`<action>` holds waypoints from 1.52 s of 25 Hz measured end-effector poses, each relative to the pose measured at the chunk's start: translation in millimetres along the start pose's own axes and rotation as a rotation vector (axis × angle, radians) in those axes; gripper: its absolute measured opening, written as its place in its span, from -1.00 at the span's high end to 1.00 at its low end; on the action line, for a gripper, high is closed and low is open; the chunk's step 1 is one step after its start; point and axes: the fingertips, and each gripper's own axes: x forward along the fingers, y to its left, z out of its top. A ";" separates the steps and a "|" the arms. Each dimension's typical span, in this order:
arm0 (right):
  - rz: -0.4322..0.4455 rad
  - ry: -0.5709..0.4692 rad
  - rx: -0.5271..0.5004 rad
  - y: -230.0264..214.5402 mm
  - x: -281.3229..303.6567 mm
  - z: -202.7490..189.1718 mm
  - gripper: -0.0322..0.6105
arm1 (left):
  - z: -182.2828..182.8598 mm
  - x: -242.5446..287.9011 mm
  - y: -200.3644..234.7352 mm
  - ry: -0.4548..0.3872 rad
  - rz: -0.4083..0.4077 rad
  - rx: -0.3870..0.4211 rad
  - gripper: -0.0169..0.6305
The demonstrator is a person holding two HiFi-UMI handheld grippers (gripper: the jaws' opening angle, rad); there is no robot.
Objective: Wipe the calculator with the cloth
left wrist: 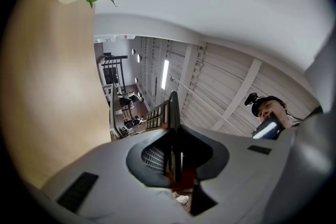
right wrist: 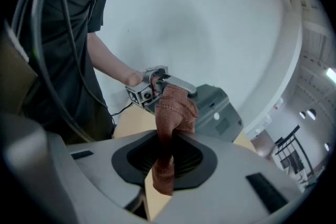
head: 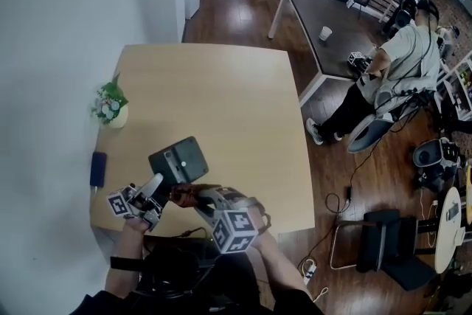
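Over desk (head: 221, 99) near edge: left gripper (head: 156, 185) pinches calculator (head: 179, 161), right gripper (head: 195, 198) clamps cloth (right wrist: 176, 107); hard wipe may lever calculator loose.

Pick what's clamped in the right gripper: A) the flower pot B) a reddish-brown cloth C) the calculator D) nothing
B: the right gripper view shows the right gripper with its jaws closed on the reddish-brown cloth, and the calculator is held by the left gripper.
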 end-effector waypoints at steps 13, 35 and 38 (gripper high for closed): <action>-0.321 -0.128 0.010 -129.9 -20.8 70.9 0.69 | -18.4 1.5 -8.9 0.094 -0.052 -0.011 0.76; -0.164 0.185 0.781 34.7 28.3 -125.3 0.69 | -77.1 -82.4 111.2 0.619 0.110 -0.315 0.76; -0.187 0.210 0.813 25.9 38.0 -157.5 0.69 | -102.6 -84.7 139.5 0.793 0.174 -0.317 0.74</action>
